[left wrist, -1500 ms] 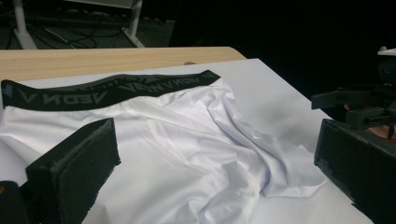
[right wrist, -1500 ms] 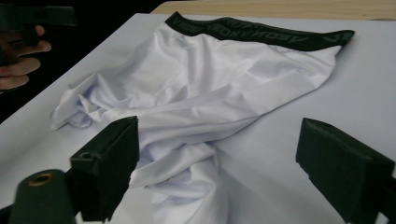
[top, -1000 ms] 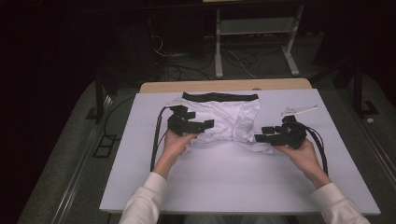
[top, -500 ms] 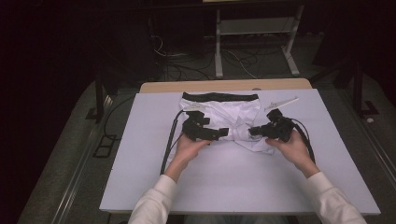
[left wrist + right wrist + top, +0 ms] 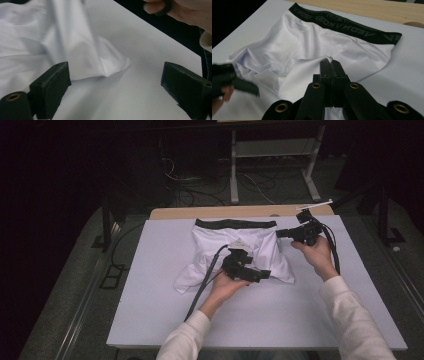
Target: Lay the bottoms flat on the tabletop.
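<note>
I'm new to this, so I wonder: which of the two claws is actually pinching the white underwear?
The right claw: its jaws are shut on a fold of the white boxer briefs. The left claw stands open over the white board, cloth only beside one jaw.

Looked down and forward from high above the near edge of the surface (image 5: 150,320). Rode low and close behind each pair of tongs, skimming along the cloth. Shared the white shorts (image 5: 220,245) (image 5: 37,37) (image 5: 312,42) across all three.
</note>
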A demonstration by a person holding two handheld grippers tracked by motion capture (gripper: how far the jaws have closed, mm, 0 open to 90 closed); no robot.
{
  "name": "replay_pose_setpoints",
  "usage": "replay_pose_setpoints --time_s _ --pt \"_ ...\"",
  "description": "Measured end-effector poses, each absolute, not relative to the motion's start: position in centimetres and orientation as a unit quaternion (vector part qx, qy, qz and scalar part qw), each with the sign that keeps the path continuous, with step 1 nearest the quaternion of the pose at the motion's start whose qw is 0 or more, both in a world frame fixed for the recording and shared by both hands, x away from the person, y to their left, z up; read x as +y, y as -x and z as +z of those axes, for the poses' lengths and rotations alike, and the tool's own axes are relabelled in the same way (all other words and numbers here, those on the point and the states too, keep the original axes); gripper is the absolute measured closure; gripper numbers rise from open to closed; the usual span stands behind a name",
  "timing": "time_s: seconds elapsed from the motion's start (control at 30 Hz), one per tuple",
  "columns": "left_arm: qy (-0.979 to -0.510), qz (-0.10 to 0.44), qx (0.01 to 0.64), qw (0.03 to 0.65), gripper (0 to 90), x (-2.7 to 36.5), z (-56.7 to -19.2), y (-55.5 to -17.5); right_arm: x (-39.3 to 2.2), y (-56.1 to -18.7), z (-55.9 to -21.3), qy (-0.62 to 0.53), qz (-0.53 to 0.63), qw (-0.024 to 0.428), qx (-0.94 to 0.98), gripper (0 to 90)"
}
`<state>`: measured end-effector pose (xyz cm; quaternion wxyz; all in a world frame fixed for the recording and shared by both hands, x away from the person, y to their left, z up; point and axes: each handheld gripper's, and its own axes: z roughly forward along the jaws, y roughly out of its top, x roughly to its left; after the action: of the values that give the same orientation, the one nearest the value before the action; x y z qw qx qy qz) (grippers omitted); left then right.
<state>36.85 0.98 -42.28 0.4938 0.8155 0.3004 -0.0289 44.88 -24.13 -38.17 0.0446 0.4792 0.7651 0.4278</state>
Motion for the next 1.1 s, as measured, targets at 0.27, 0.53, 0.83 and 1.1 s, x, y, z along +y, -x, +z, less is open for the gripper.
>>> replay_pose_setpoints --time_s 0.27,0.53,0.83,1.1 --pt "-0.85 -0.006 0.232 0.473 23.9 -4.2 -44.3 -35.8 -26.2 -46.5 -40.1 -0.51 0.429 0.037 0.745 88.2" --pt "-0.88 0.067 0.184 0.433 31.1 -7.9 -46.0 -35.8 -27.1 -47.3 -41.5 -0.525 0.435 0.027 0.731 88.2" --pt "-0.897 0.113 0.171 0.393 53.4 -9.3 -46.6 -36.4 -27.8 -47.3 -41.8 -0.524 0.435 0.023 0.732 88.2" --pt "-0.899 0.114 0.193 0.375 84.3 -9.3 -45.9 -37.2 -28.7 -46.6 -42.1 -0.526 0.437 0.019 0.73 88.2"
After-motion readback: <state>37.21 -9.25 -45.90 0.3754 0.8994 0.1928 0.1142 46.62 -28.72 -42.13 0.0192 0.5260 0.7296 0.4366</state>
